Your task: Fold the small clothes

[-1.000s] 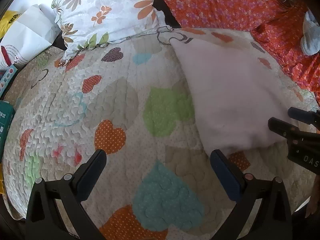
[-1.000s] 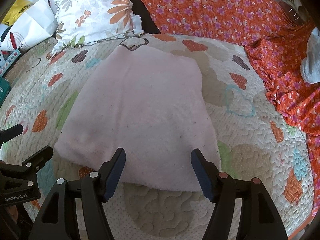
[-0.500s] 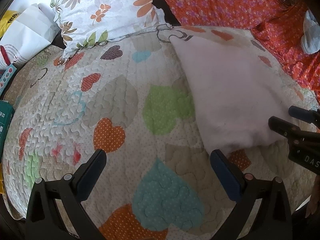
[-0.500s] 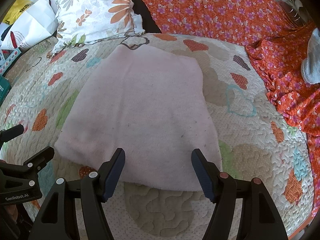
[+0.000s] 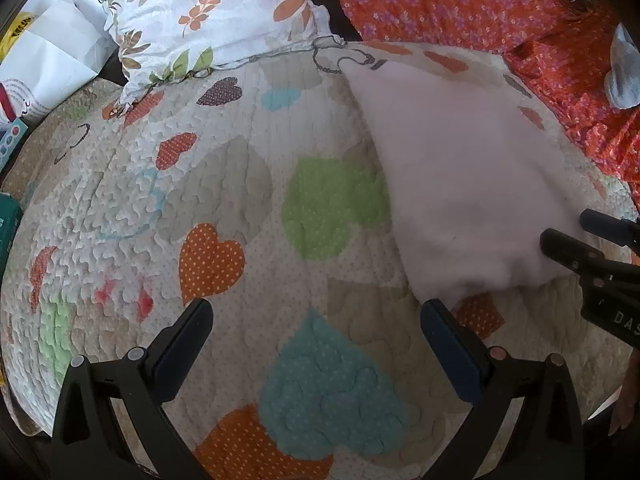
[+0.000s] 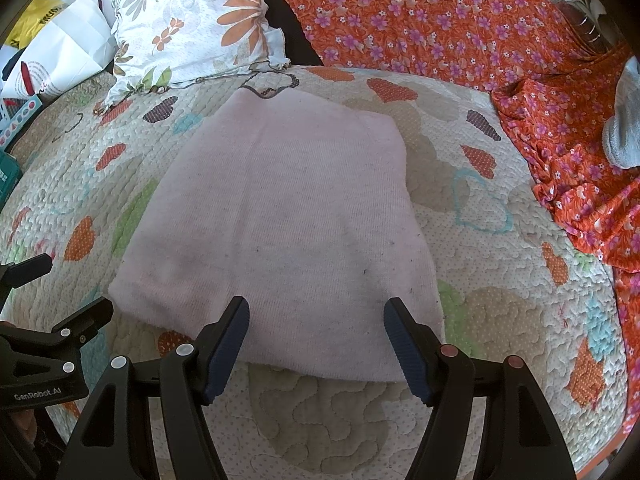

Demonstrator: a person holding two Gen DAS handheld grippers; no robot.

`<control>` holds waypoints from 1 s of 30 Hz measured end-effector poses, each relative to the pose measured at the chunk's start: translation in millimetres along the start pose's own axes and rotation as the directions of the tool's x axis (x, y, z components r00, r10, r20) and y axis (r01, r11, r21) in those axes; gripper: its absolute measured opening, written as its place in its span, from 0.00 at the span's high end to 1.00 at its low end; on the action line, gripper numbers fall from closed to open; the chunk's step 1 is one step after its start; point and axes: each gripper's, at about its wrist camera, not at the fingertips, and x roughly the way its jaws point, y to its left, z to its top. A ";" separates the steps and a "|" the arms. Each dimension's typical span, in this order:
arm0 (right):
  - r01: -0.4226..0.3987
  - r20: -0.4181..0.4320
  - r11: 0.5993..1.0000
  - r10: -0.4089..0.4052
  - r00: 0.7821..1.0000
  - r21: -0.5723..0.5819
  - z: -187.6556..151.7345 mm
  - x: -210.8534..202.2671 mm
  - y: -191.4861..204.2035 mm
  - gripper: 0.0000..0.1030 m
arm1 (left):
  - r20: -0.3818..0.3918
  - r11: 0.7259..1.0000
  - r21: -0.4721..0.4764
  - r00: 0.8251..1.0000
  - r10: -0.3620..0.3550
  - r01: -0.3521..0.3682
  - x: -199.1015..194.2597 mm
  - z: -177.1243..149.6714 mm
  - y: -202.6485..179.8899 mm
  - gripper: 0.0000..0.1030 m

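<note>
A pale pink folded garment [image 6: 288, 216] lies flat on the heart-patterned quilt [image 6: 500, 280]; in the left wrist view it [image 5: 460, 176] lies at the right. My right gripper [image 6: 316, 320] is open, its fingers hovering over the garment's near edge, holding nothing. My left gripper [image 5: 316, 320] is open and empty over bare quilt [image 5: 200, 200], left of the garment's near left corner. Each gripper shows at the edge of the other's view: the right one [image 5: 576, 236] over the garment's near edge, the left one [image 6: 60, 300] just left of the garment.
A flowered pillow [image 6: 192, 28] lies at the back left, with white bags [image 6: 68, 48] and boxes beyond it. An orange flowered cloth [image 6: 460, 20] covers the back and right side, with a grey-white item [image 6: 624, 128] on it.
Almost nothing has changed: both grippers stay open and the views have shifted only slightly.
</note>
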 end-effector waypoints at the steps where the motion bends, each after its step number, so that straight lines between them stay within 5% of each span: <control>1: 0.000 -0.001 1.000 0.000 1.000 0.000 0.0 0.0 0.1 0.27 | -0.003 1.000 -0.002 1.000 -0.003 0.003 0.3 -0.2 0.3 0.00; 30: 0.001 -0.022 1.000 -0.001 1.000 -0.012 -1.4 6.0 -3.0 0.25 | -0.009 1.000 -0.023 1.000 -0.020 0.019 1.1 0.6 5.0 0.00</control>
